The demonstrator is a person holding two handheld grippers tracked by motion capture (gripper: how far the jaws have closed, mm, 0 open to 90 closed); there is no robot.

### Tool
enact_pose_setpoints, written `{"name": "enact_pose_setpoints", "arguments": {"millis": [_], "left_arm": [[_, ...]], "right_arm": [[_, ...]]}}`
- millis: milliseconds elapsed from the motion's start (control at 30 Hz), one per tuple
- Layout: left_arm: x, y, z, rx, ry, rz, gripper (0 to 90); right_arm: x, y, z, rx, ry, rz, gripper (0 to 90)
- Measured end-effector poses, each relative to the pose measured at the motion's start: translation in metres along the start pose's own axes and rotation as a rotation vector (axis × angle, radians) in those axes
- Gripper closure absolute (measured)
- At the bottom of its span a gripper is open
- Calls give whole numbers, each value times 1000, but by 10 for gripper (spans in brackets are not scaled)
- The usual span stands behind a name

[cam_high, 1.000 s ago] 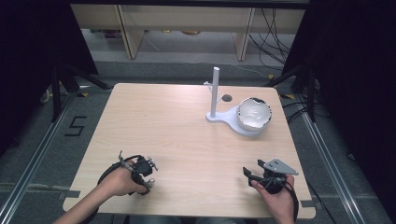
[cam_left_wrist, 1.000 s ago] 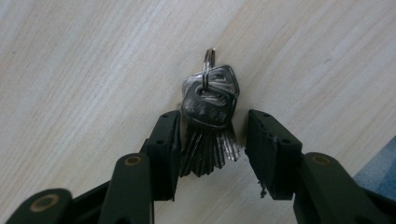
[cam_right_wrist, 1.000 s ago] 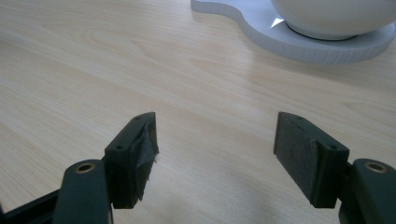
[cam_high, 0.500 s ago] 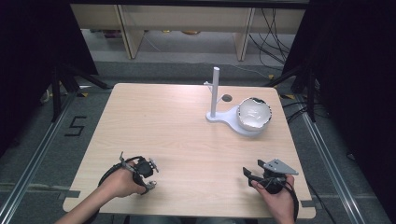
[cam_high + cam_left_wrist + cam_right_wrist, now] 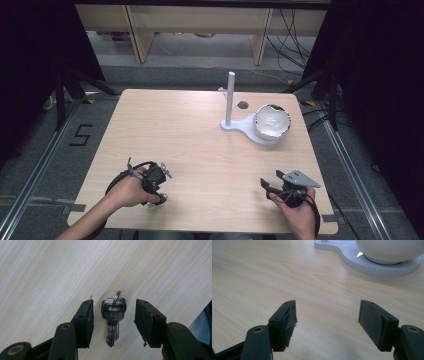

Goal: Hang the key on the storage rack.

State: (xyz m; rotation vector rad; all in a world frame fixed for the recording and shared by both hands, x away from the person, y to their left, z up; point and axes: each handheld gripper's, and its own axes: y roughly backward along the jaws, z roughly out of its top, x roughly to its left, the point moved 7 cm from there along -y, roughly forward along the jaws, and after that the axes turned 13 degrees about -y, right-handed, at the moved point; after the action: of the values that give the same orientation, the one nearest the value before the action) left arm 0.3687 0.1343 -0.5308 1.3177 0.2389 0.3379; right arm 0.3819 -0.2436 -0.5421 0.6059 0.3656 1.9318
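A small bunch of silver keys (image 5: 113,315) on a ring lies flat on the wooden table. My left gripper (image 5: 113,307) points down over it with one jaw on each side, and neither pad touches the metal. Its jaws have just been opening, with the keys still between them. From above, the left gripper (image 5: 158,196) is held low near the front left edge. My right gripper (image 5: 266,186) rests near the front right edge. In its own view the right gripper (image 5: 327,307) is open with nothing between the pads, aimed toward the white stand.
A white stand (image 5: 240,127) with an upright post (image 5: 230,97) sits at the back right and carries a white bowl (image 5: 272,121). The stand's base (image 5: 372,263) lies ahead of the right gripper. A small round hole (image 5: 243,105) is in the table (image 5: 175,130) behind the stand.
The left hand has shifted very slightly over the front left of the table. The right hand has kept still.
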Motion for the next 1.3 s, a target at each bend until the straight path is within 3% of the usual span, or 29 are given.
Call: {"name": "enact_pose_setpoints", "arguments": {"millis": [33,67,100,167,300,333,433,600,700,733,1000,1200,1300], "left_arm": [[0,0,0,0,0,0,492],[0,0,1,0,-1,1,492],[0,0,2,1,-4,1,493],[0,0,5,2,-14,2,498],[2,0,8,-3,-24,6,505],[2,-1,9,-2,-25,3,510],[3,-2,10,-1,-28,2,517],[5,-1,15,-23,-17,7,525],[6,1,18,-41,-17,9,531],[6,2,19,-45,-22,9,539],[10,4,26,-80,-13,10,609],[8,-3,25,-53,-8,-11,653],[6,-5,22,-29,-10,-22,672]], "right_arm": [[0,0,0,0,0,0,315],[5,2,-4,32,-66,-8,314],[2,-1,-2,12,-18,15,314],[2,1,-2,24,-10,5,315],[5,2,-3,25,-49,-6,316],[2,0,0,2,-14,19,316],[1,1,0,1,-8,5,317],[3,1,2,-29,-25,27,325],[3,0,2,-23,-22,30,326],[2,2,1,-11,-18,9,327],[5,1,1,-6,-6,22,339],[4,1,0,-4,-4,15,341],[4,2,-1,8,-26,6,340]]}}
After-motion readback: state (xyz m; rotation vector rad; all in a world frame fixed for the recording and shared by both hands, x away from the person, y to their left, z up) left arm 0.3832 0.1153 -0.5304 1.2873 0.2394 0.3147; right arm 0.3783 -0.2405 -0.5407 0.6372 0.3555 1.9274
